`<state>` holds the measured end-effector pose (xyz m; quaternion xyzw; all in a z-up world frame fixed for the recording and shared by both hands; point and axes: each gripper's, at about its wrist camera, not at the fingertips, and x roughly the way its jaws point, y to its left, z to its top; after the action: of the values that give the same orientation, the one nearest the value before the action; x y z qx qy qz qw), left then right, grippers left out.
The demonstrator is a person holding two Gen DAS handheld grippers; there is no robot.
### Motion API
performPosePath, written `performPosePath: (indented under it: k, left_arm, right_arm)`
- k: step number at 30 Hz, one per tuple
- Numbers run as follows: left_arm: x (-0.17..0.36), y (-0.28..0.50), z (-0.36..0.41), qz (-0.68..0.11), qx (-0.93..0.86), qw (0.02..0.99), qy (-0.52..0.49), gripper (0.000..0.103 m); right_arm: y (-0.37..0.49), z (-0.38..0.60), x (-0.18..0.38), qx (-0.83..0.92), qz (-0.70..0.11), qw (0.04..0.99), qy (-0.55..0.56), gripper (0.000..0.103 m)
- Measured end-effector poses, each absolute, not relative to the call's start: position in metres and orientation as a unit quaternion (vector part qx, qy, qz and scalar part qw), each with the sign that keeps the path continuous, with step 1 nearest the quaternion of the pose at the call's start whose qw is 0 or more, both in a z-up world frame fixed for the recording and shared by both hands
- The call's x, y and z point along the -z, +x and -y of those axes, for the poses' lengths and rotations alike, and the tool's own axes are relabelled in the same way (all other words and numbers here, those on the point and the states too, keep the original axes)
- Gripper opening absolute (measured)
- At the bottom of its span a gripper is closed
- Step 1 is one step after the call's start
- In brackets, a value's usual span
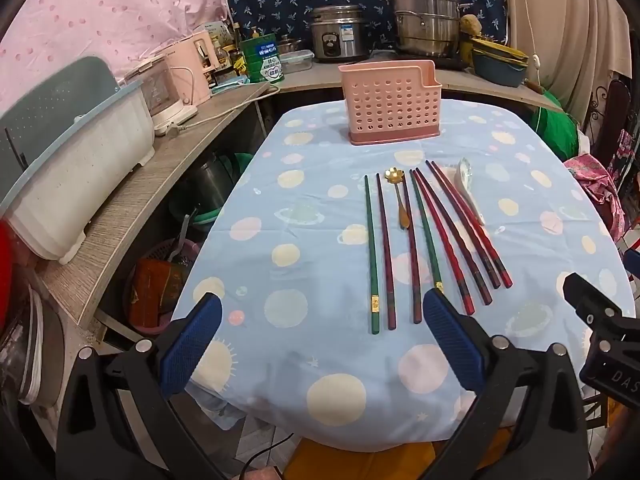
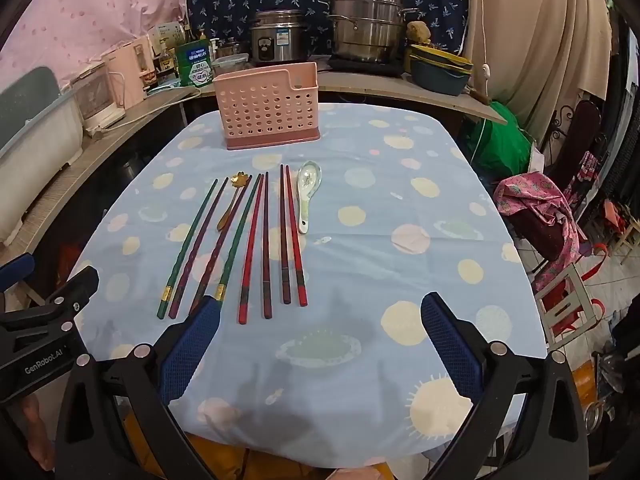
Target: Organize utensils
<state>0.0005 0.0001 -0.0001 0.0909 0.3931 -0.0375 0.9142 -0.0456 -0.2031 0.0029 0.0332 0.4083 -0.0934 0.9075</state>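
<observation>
While both grippers hover wide open and empty, the utensils lie in a row on the blue cloth.
Left gripper (image 1: pixel 322 334) and right gripper (image 2: pixel 320 332) hold nothing; eight chopsticks (image 2: pixel 266 248), a gold spoon (image 2: pixel 234 196) and a ceramic spoon (image 2: pixel 307 188) rest between them and the pink perforated holder (image 2: pixel 267 106), well apart from it.

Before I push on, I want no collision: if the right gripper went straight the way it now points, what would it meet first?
Probably the bare blue tablecloth, just right of the red chopsticks. The right gripper tilts downward with its jaws open and empty; depth is unclear.
</observation>
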Motion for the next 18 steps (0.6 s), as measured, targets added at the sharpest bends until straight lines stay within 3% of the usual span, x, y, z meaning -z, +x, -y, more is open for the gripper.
performPosePath:
  k: [18]
  left_arm:
    - [-0.014, -0.009, 0.001, -0.387, 0.037, 0.917, 0.092, 0.096]
  right_arm:
    - [-0.050, 0.200, -0.005, 0.092, -0.405, 0.909, 0.033, 0.096]
